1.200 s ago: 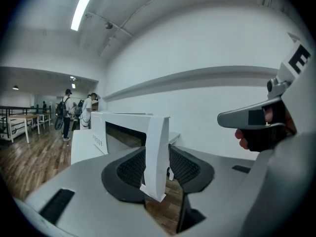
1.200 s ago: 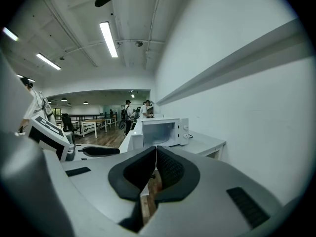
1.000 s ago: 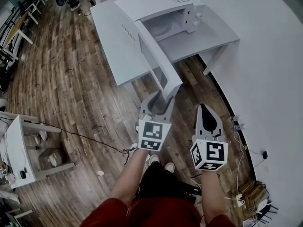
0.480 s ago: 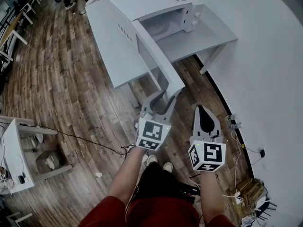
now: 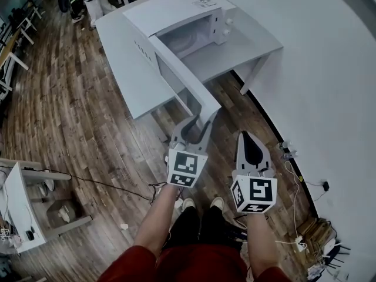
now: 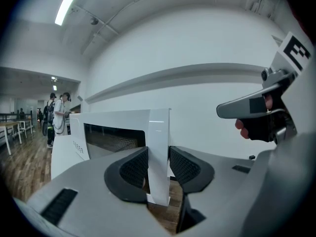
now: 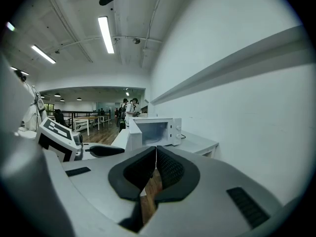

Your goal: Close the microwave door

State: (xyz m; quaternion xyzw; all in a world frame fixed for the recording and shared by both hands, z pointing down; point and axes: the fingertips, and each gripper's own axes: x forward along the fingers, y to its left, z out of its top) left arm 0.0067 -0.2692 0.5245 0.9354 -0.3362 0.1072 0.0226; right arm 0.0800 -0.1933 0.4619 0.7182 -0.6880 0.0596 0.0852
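Door juts out from microwave, its free edge upright.

left tool and right tool: grey plastic shells, jaws tapering to a point, lined with black ribbed pads. rear of each carries a white marker cube printed with black squares. person wears red sleeves, dark trousers, pale shoes
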